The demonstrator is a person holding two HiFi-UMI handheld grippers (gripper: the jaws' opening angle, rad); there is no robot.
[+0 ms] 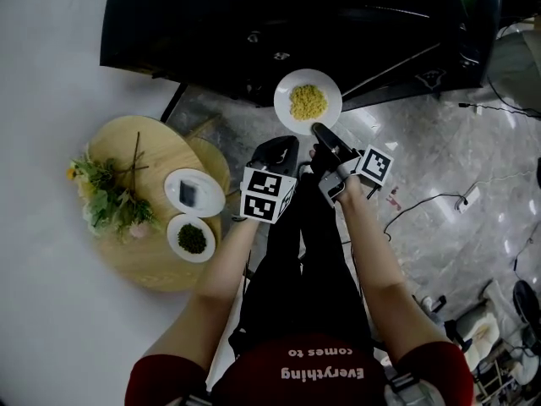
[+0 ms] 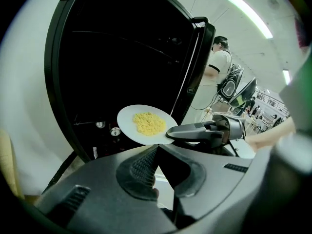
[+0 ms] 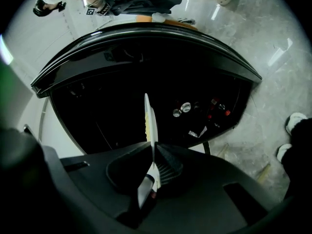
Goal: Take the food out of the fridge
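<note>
Noted fingers (image 3: 165, 165) of right gripper (image 1: 319, 130) pinched tight on rim of white plate (image 1: 308, 101). Found that plate held level just in front of open black fridge (image 1: 279, 24), well apart from round wooden table (image 1: 152, 265) at left. Found left gripper (image 1: 285, 140) just beside right one, tips pressed together, nothing between them.

Counted two grippers and three plates: held one plus two on table. Counted one bunch of flowers (image 1: 106, 197) on table, beside both plates.

Could not make out fridge interior: near black. Picked out only a few round can tops (image 3: 181, 110) and red caps (image 3: 214, 112) low down, in right gripper view. Saw held plate edge-on only in that view.

Logged contents:
- white plate: one heap of yellow food (image 1: 308, 102).
- upper table plate (image 1: 207, 194): one small dark block (image 1: 188, 194), too small to identify.
- lower table plate (image 1: 176, 231): one mound of dark green food (image 1: 193, 238).
</note>
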